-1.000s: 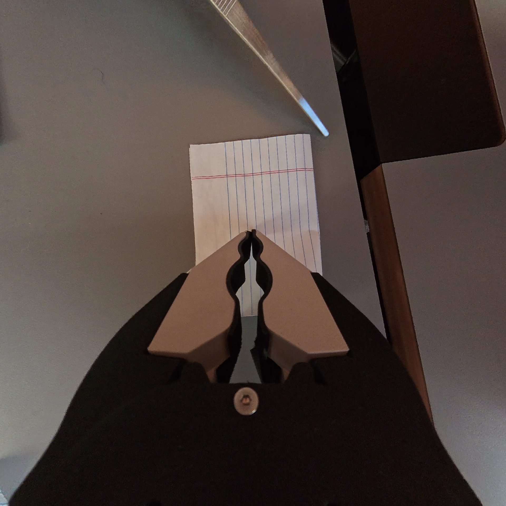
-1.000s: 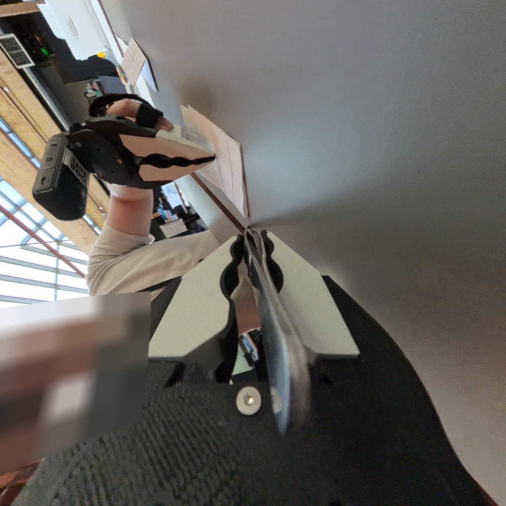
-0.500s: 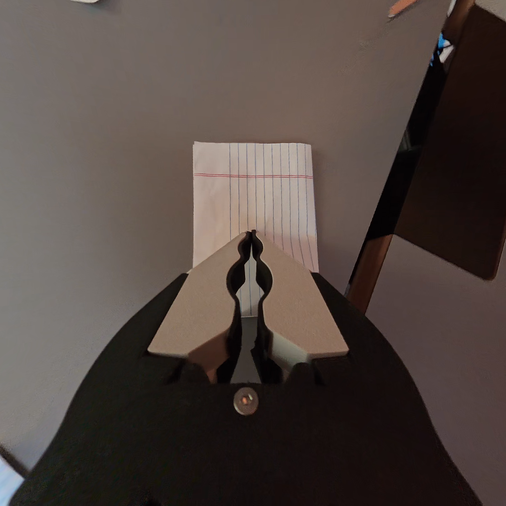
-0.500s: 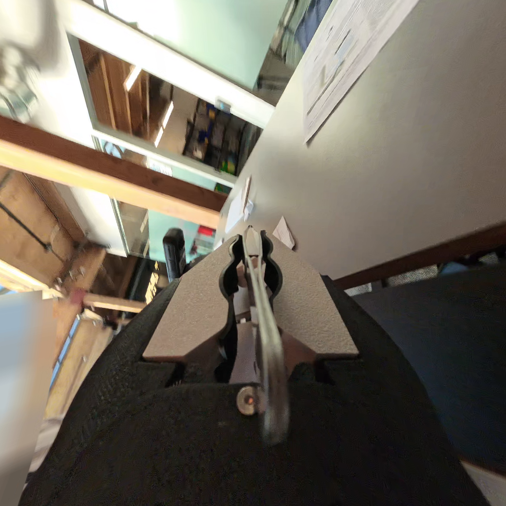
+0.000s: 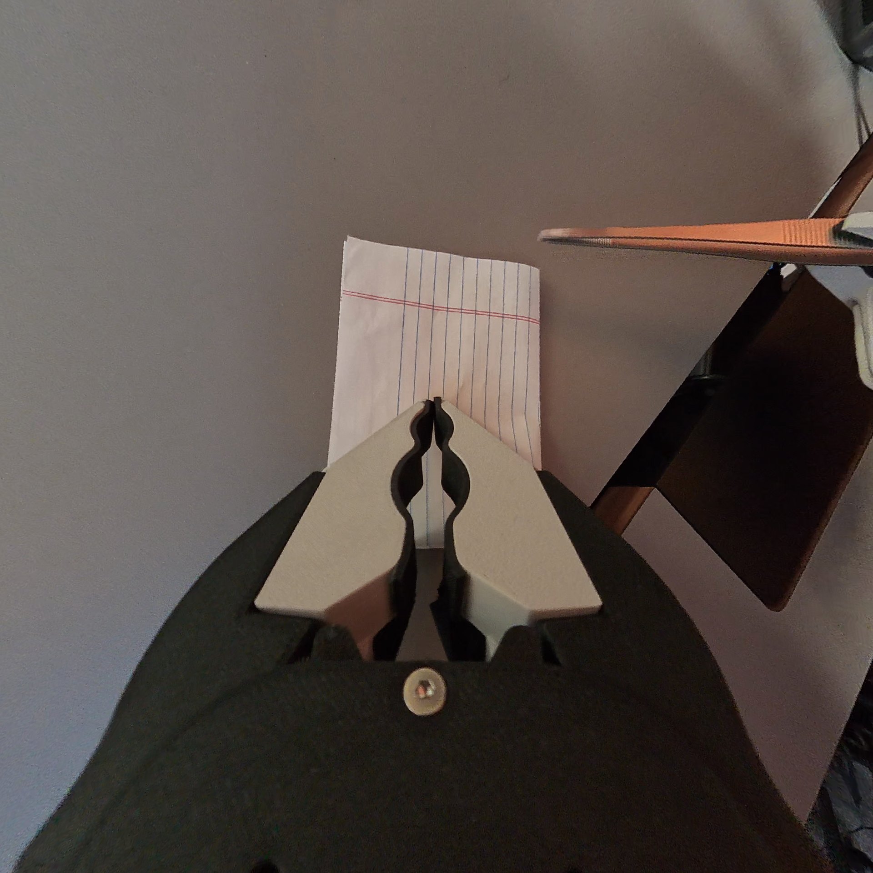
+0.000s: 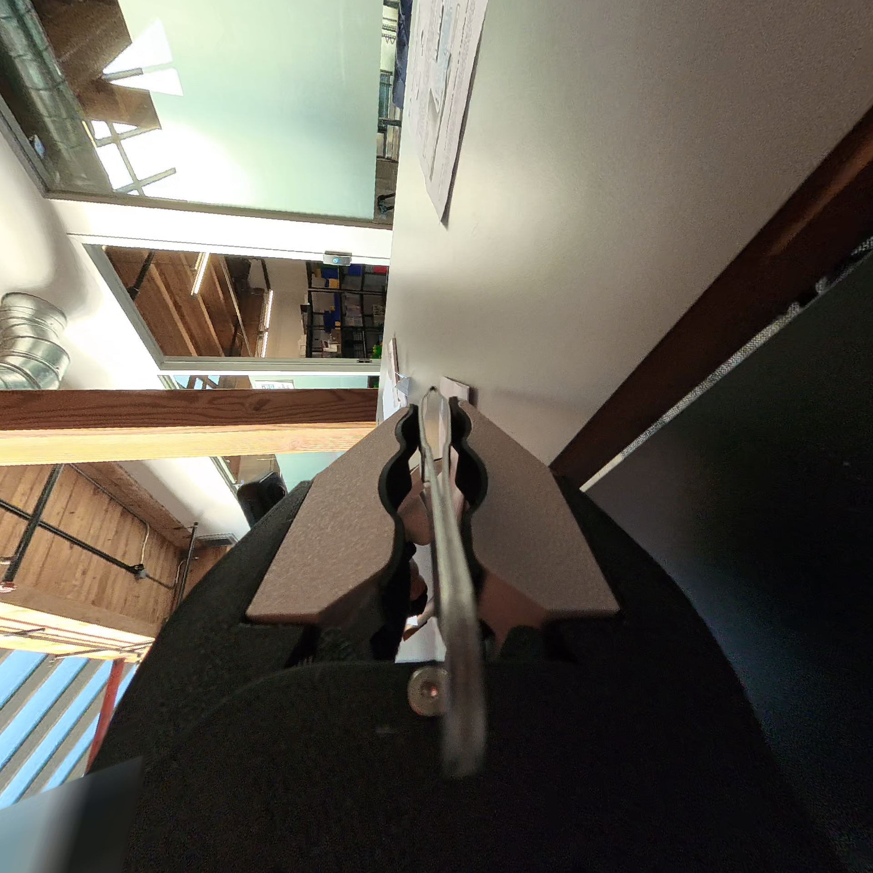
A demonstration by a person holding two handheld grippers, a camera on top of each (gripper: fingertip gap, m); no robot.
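My left gripper [image 5: 435,402] is shut on a folded piece of white lined paper [image 5: 439,349], which sticks out past the fingertips over the grey table [image 5: 189,236]. My right gripper [image 6: 434,401] is shut on metal tweezers [image 6: 449,543], whose tip reaches just past the fingertips. In the left wrist view the tweezers [image 5: 685,242] come in from the right. Their closed tip hangs just above and right of the paper's upper right corner, not touching it. A small white piece [image 6: 456,388] shows just beyond the tweezers' tip in the right wrist view.
The table's wooden edge [image 5: 619,510] runs along the right, with a brown chair panel [image 5: 779,449] beyond it. In the right wrist view a printed sheet [image 6: 444,85] lies far along the table, small paper scraps [image 6: 397,373] lie nearer, and a dark seat [image 6: 756,519] is beside the edge [image 6: 708,340]. There is about 15 cm between the tips of the two grippers.
The right gripper swung away and back with the tweezers; their tip now enters the left view from the right, near the paper's corner. The left gripper kept its hold and turned slightly.
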